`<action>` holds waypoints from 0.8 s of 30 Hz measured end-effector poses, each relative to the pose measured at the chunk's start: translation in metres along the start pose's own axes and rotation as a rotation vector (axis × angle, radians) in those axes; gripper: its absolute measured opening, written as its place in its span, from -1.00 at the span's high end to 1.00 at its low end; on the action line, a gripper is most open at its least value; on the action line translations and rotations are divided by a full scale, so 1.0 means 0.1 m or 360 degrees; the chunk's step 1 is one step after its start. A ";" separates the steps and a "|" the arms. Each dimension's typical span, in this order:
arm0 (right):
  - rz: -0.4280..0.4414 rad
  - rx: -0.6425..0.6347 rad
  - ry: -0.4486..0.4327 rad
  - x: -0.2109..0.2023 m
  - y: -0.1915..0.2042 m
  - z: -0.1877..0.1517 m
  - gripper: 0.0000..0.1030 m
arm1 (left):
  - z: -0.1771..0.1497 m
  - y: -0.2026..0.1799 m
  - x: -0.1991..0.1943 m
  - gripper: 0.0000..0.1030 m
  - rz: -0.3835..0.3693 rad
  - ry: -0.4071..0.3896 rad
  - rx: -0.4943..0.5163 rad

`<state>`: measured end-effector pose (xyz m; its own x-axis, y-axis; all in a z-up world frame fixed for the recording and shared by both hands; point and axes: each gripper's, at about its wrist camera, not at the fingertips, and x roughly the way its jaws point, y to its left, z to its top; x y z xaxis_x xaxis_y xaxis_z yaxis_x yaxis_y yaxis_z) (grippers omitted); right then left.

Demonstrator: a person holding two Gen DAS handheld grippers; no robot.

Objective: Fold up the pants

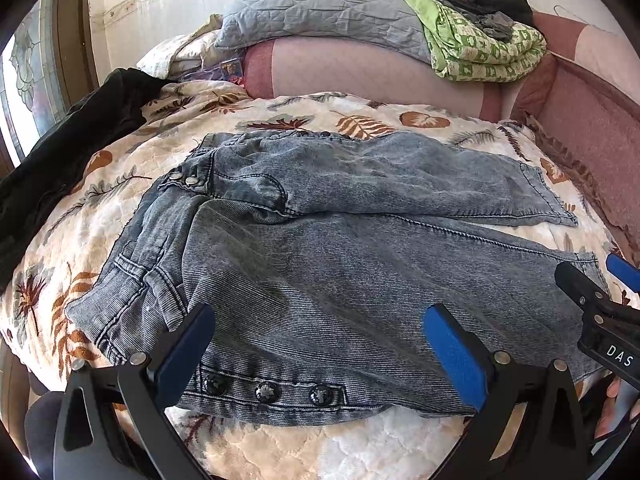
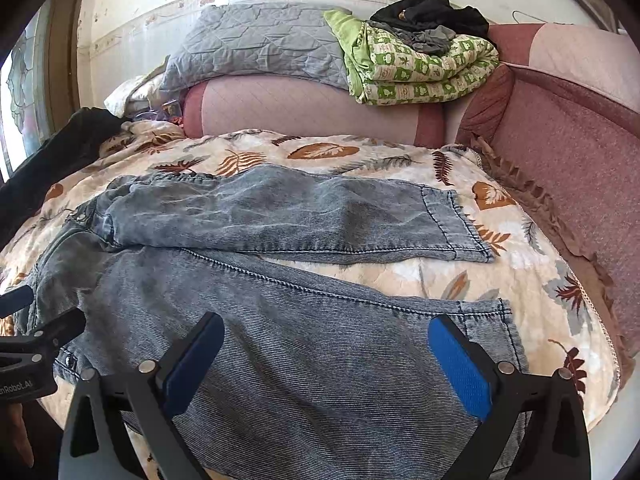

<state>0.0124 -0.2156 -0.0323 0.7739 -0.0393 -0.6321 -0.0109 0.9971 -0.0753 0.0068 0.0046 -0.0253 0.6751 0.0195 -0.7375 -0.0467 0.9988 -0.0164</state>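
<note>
Grey-blue denim pants (image 1: pixel 320 248) lie spread flat on a leaf-print bedspread (image 1: pixel 100 208), waist to the left, both legs running right. My left gripper (image 1: pixel 320 352) is open and empty, hovering over the near waistband with its row of snap buttons (image 1: pixel 266 392). My right gripper (image 2: pixel 326 364) is open and empty over the near leg (image 2: pixel 300 340), close to its hem (image 2: pixel 508 328). The far leg (image 2: pixel 300 212) lies apart from the near one. The right gripper also shows at the right edge of the left wrist view (image 1: pixel 600 312).
A black garment (image 1: pixel 60 160) lies along the left side of the bed. Behind are a pink bolster (image 2: pixel 312 108), a grey quilted pillow (image 2: pixel 256 44), and a folded green blanket (image 2: pixel 420 68) with dark clothes on top. A pink padded wall (image 2: pixel 568 152) runs along the right.
</note>
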 end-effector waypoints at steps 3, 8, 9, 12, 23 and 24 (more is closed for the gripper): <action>-0.0002 -0.0002 -0.0004 0.00 0.00 0.00 -1.00 | 0.00 0.00 0.00 -1.00 0.0000 -0.0001 -0.0002; -0.0008 -0.0007 -0.0012 -0.02 0.01 0.02 -1.00 | 0.02 0.01 -0.03 -1.00 0.0001 -0.0010 -0.0006; -0.0009 -0.0008 -0.0012 -0.02 0.00 0.02 -1.00 | 0.02 0.01 -0.04 -1.00 0.0002 -0.0011 -0.0006; -0.0010 -0.0010 -0.0019 -0.03 0.01 0.02 -1.00 | 0.04 0.02 -0.05 -1.00 -0.0002 -0.0016 -0.0007; -0.0020 -0.0013 -0.0018 -0.03 0.01 0.01 -1.00 | 0.07 0.04 -0.04 -1.00 -0.0008 -0.0020 -0.0015; -0.0021 -0.0013 -0.0017 -0.03 0.01 0.01 -1.00 | 0.07 0.05 -0.04 -1.00 -0.0008 -0.0020 -0.0015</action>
<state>0.0111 -0.2142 -0.0299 0.7808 -0.0515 -0.6226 -0.0060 0.9959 -0.0898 0.0088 0.0096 -0.0177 0.6846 0.0153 -0.7288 -0.0503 0.9984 -0.0263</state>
